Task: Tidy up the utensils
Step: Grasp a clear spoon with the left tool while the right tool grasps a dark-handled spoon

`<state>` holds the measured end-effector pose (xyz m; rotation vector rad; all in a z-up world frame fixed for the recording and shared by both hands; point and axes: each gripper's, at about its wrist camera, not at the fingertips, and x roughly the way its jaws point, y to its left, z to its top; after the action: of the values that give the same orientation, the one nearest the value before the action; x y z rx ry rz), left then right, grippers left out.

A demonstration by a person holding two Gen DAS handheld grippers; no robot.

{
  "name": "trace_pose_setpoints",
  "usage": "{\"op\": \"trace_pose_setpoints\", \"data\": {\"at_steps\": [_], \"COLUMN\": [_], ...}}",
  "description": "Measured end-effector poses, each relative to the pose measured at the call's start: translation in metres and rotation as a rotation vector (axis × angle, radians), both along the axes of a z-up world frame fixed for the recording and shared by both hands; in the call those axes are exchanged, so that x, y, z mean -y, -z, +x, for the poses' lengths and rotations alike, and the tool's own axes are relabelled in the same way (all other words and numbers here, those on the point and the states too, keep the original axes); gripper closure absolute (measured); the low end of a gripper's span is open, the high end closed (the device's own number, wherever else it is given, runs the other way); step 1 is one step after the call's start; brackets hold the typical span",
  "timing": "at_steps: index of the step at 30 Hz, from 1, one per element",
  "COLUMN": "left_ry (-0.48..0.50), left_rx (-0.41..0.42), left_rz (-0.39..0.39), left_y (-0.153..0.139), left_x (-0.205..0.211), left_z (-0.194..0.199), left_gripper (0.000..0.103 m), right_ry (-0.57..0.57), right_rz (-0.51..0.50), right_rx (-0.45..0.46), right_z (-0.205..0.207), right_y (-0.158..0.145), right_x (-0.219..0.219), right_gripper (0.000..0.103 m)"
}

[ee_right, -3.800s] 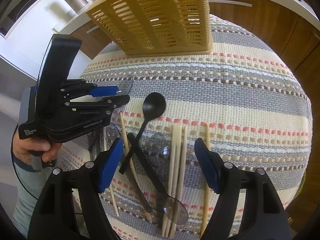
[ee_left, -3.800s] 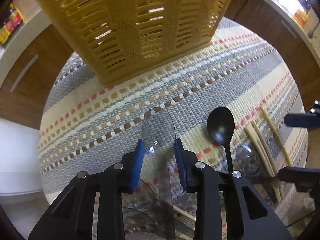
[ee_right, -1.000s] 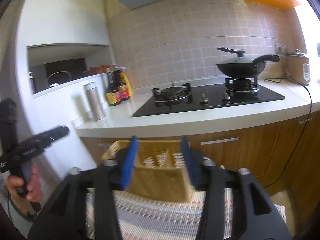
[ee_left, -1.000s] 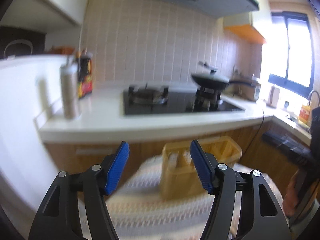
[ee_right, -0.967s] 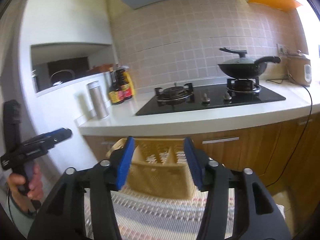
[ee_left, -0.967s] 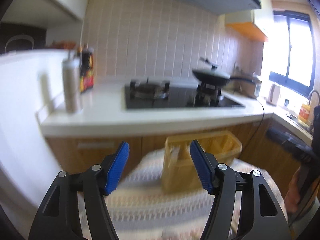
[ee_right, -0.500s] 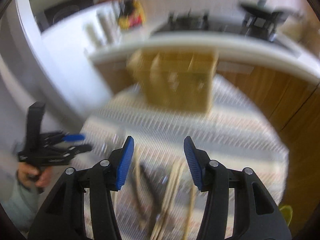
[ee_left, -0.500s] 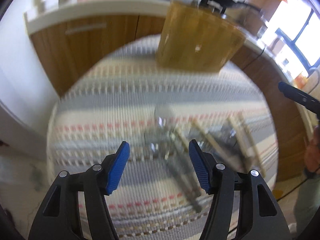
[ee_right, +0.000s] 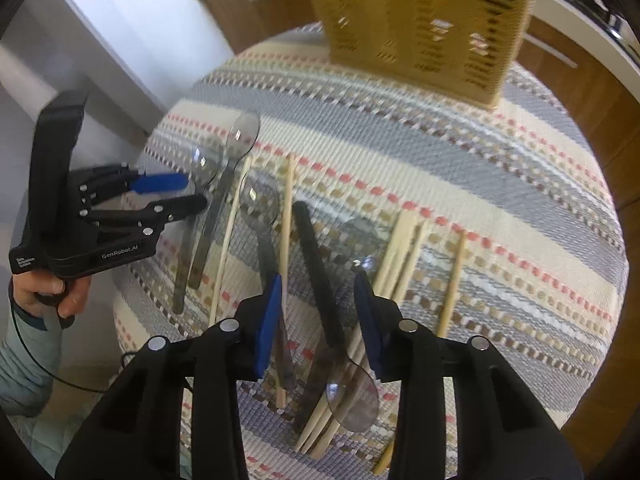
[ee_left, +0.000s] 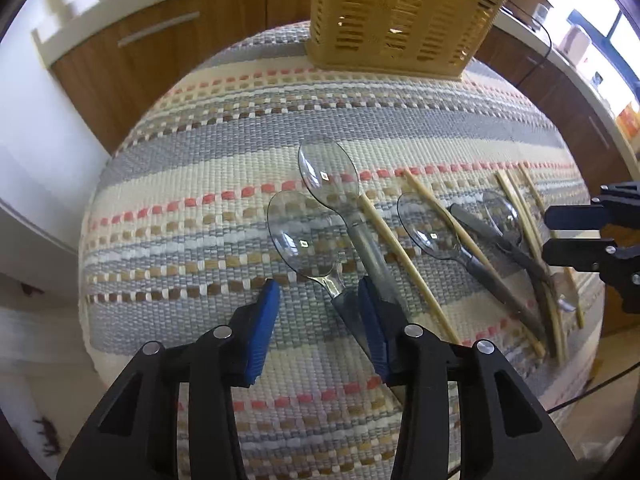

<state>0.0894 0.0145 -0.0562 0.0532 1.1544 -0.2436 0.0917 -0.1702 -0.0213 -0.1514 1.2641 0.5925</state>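
**A:** So where's this at? The left gripper has its fingers spread open with nothing in them, sitting low over the striped mat on the bench. The nearest clear spoon lies with its neck right between the blue pads, bowl pointing to about 12 o'clock.

**B:** Yeah, I'd call it the pick-up step for that spoon. The yellow caddy is up at 12 o'clock, well apart from the pile. A second clear spoon sits just beside the first, at roughly 1 o'clock, and their handles look close together.

**A:** The right gripper is open too, straddling a dark handle, with chopsticks at its 1 o'clock.

**B:** My guess for the next move: left drops a touch and closes on the neck only, without snagging the neighbour. Clear plastic looks slippery, so squeeze square, then carry it to the caddy.
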Motion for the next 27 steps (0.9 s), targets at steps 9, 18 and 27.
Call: {"op": "trace_pose_setpoints", "data": {"at_steps": [9, 18, 27], "left_ry": [0.105, 0.199, 0.185], "left_rx": [0.025, 0.030, -0.033], "left_rz": [0.084, 0.111, 0.047], "left_y": [-0.001, -0.005, -0.004], "left_x": [0.011, 0.007, -0.007], "left_z": [-0.009, -0.016, -0.006], "left_gripper": [0.087, 0.094, 0.087], "right_ry": [-0.084, -0.153, -0.125], "right_rz": [-0.107, -0.161, -0.192], "right_rx": [-0.032, -0.046, -0.089], "right_z": [-0.002, -0.013, -0.001], "right_y": [0.022, 0.034, 0.043], "right_x": [-0.020, -0.046, -0.067], "right_gripper": [0.075, 0.079, 0.079]}}
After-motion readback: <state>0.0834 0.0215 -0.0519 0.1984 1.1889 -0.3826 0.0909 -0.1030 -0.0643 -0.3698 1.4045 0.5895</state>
